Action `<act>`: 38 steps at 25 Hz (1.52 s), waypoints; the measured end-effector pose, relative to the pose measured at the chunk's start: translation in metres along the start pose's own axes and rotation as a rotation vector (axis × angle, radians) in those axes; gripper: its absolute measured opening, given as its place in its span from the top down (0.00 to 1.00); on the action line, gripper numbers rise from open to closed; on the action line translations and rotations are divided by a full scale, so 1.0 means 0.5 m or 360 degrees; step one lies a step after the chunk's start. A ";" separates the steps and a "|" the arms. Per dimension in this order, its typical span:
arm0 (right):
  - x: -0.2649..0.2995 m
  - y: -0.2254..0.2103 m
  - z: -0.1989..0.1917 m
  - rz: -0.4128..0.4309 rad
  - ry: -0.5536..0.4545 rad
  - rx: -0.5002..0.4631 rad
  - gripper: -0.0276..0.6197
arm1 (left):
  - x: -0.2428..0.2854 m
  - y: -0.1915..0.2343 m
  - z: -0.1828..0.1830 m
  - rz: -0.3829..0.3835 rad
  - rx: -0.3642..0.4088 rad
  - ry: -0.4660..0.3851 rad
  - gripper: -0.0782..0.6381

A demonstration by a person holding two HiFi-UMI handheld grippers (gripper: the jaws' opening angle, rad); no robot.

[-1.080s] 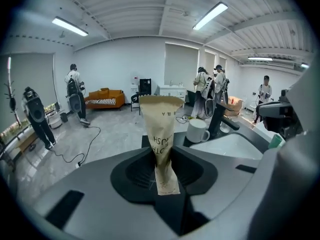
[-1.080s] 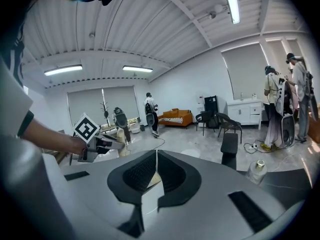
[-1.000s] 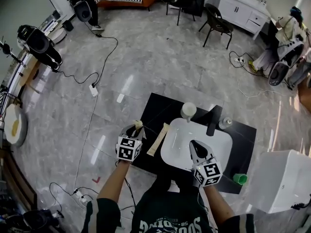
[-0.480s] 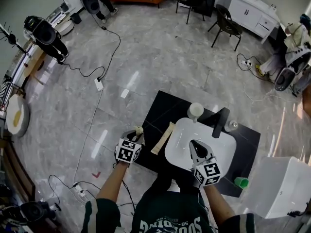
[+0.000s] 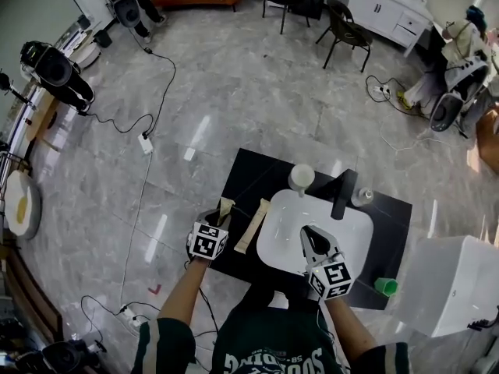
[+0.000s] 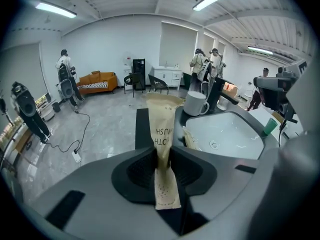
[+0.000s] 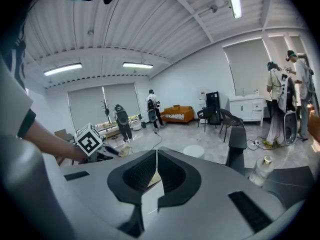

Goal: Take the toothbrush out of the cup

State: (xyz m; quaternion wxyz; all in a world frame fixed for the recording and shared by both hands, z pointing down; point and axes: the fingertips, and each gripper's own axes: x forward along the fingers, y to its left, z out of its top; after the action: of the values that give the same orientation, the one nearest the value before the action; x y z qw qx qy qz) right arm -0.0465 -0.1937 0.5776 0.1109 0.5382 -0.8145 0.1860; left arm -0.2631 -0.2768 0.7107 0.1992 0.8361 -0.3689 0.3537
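The left gripper (image 6: 162, 153) has its jaws closed on a toothbrush (image 6: 162, 129) in a tan paper sleeve. The sleeve is pinched flat between the two pads, one short end poking back behind them and the longer printed end standing out in front. In the head view this gripper is left of the sink (image 5: 351, 232), over the left edge of the black counter (image 5: 249, 174). I cannot tell whether the far end of the sleeve touches the counter.

The right gripper (image 7: 155, 156) has its jaws brought together with nothing between them. It hangs over the near part of the sink, pointing across the bowl.

So the toothbrush is out of the cup (image 5: 301, 178) and well apart from it. The cup is a white mug standing on the counter at the far left corner of the sink.

A second paper sleeve (image 5: 252, 225) lies flat on the counter just beside the left rim of the sink, between the sink and the left gripper. A black faucet (image 5: 343, 193) rises at the far rim of the sink, to the right of the cup. A small clear bottle (image 5: 361, 197) stands just right of the faucet. A green cup (image 5: 385, 287) sits on the counter at the near right corner of the sink.
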 end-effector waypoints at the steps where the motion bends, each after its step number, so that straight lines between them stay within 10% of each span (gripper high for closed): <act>1: -0.002 -0.005 -0.001 -0.0013 0.0001 0.0005 0.89 | 0.007 0.000 0.004 -0.0004 0.0001 0.0009 0.75; 24: -0.044 -0.078 -0.028 -0.0303 -0.0011 0.0133 0.89 | 0.172 0.006 -0.053 -0.0133 -0.0064 0.0325 0.75; 38: -0.094 -0.073 -0.017 -0.0396 -0.0039 0.0101 0.90 | 0.108 -0.017 0.020 -0.0149 0.0024 0.0079 0.67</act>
State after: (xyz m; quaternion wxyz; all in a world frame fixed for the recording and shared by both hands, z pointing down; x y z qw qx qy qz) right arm 0.0056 -0.1636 0.5741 0.1061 0.6405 -0.7364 0.1901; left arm -0.2262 -0.3029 0.7432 0.2183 0.8449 -0.3217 0.3674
